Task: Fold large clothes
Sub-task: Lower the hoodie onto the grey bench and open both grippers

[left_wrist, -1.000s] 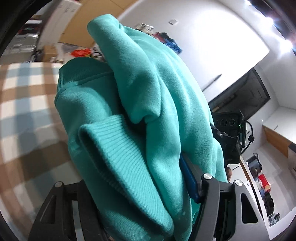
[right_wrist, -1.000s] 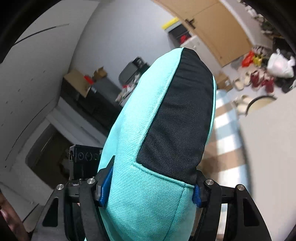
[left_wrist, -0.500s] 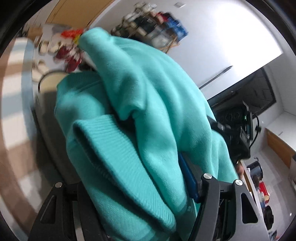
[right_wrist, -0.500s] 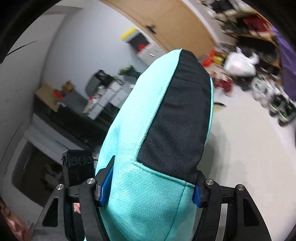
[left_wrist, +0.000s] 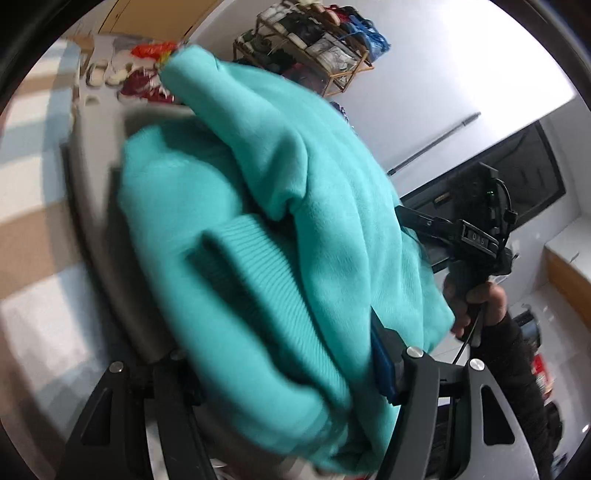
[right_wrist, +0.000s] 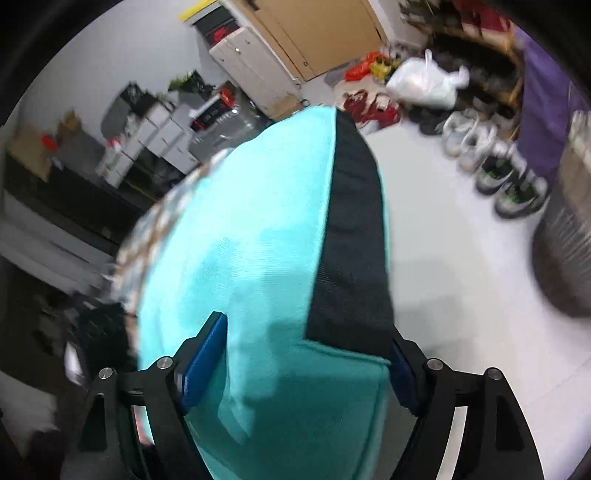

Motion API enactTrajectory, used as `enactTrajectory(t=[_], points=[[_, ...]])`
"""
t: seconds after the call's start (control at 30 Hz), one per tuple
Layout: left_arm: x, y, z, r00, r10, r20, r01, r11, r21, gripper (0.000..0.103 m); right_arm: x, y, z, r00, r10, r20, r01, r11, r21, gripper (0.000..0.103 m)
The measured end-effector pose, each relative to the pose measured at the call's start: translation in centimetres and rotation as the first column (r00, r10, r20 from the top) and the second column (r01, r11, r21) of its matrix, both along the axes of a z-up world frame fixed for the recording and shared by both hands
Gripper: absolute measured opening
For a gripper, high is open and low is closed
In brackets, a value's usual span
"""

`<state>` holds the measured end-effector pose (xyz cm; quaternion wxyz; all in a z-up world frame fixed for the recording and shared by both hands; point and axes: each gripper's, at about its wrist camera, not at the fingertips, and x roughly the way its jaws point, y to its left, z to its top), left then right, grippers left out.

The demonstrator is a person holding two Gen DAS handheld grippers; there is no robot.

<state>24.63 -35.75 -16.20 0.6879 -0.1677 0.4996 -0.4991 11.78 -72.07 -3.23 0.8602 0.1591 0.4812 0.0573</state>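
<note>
A teal sweatshirt (left_wrist: 280, 236) with ribbed cuffs fills the left wrist view, bunched and held up in the air. My left gripper (left_wrist: 288, 373) is shut on a thick fold of it. In the right wrist view the same garment (right_wrist: 251, 266) shows a black panel (right_wrist: 354, 251) along its right side. My right gripper (right_wrist: 295, 365) is shut on it, blue pads pressed on both sides. The right gripper's body and the hand holding it show in the left wrist view (left_wrist: 476, 254) behind the cloth.
A checked tablecloth (left_wrist: 33, 177) lies at the left. A white table surface (right_wrist: 450, 280) spreads under the right gripper. Shoes (right_wrist: 495, 166), a white plastic bag (right_wrist: 424, 85), a wire rack (left_wrist: 306, 33) and stacked boxes (right_wrist: 147, 140) stand around the room.
Both grippers have swung round with the sweatshirt still clamped: the checked cloth has slid out to the left and the white table and shoes have come into the right view.
</note>
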Motion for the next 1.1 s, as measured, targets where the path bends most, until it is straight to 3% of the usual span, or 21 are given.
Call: enactTrajectory(t=[0.07,0.17,0.27,0.33,0.4,0.43,0.5,0.57,0.67,0.73,0.77,0.8,0.87,0.93,1.0,1.1], points=[[0.0,1.5,0.9,0.998,0.003,0.06,-0.006,0.999,0.04,0.064,-1.9,1.0,2.2,0.998,-0.045,0.047,0.053,0.982,-0.181,0.08],[-0.9,4.9,3.2,0.986,0.057,0.154,-0.069,0.995,0.077,0.062,-4.4,3.6,4.7,0.993,-0.036,0.11,0.069,0.948,-0.311,0.08],[-0.2,5.3,6.9,0.98,0.073,0.187,-0.074,0.997,-0.003,0.061,-6.1,8.1,5.9,0.988,0.088,0.125,-0.034,0.923,-0.384,0.079],[-1.3,4.3,9.1,0.975,0.058,0.215,-0.053,0.998,-0.03,0.061,-5.9,10.1,4.3,0.989,0.144,0.038,-0.118,0.91,-0.397,0.073],[-2.7,1.7,9.3,0.976,-0.042,0.216,0.051,0.998,-0.035,0.061,-5.0,11.2,1.2,0.984,0.135,-0.115,-0.169,0.913,-0.372,0.055],[-3.7,0.4,8.8,0.974,-0.091,0.21,0.098,0.995,-0.024,0.061,-5.1,11.4,-0.2,0.983,0.119,-0.14,-0.166,0.904,-0.393,0.055],[-5.0,-1.8,6.5,0.972,-0.163,0.168,0.16,0.987,0.026,0.061,-5.3,11.0,-1.3,0.991,0.068,-0.117,-0.107,0.922,-0.373,0.056],[-5.6,-3.0,3.9,0.975,-0.178,0.134,0.171,0.983,0.066,0.061,-5.9,9.4,-1.1,0.997,0.017,-0.079,-0.036,0.967,-0.251,0.056],[-6.8,-1.5,2.5,0.968,-0.167,0.186,0.162,0.986,0.041,0.06,-6.3,8.0,-0.7,0.997,0.012,-0.082,-0.024,0.987,-0.157,0.055],[-7.1,-0.4,2.2,0.974,-0.147,0.175,0.147,0.989,0.014,0.06,-5.6,8.1,0.6,0.991,-0.003,-0.131,-0.022,0.981,-0.192,0.041],[-6.9,0.1,2.0,0.978,-0.138,0.159,0.141,0.99,-0.008,0.06,-5.1,7.7,1.6,0.991,-0.01,-0.131,-0.014,0.984,-0.178,0.038],[-6.8,0.5,1.7,0.981,-0.131,0.143,0.138,0.99,-0.033,0.059,-4.5,7.5,3.2,0.995,-0.014,-0.099,-0.002,0.987,-0.163,0.037],[-6.9,1.1,1.0,0.985,-0.124,0.121,0.133,0.989,-0.065,0.059,-2.9,7.5,7.8,0.997,-0.03,0.071,0.038,0.993,-0.112,0.039],[-6.9,1.4,0.9,0.986,-0.122,0.112,0.131,0.988,-0.078,0.059,0.1,8.5,9.6,0.993,-0.025,0.118,0.037,0.995,-0.094,0.039],[-7.3,1.8,1.2,0.986,-0.125,0.111,0.135,0.987,-0.085,0.059,3.7,10.1,9.3,0.997,-0.015,0.072,0.024,0.992,-0.122,0.039],[-7.1,1.9,1.1,0.989,-0.123,0.083,0.132,0.985,-0.113,0.059,10.3,13.0,6.2,0.997,-0.011,-0.078,-0.007,0.973,-0.232,0.039]])
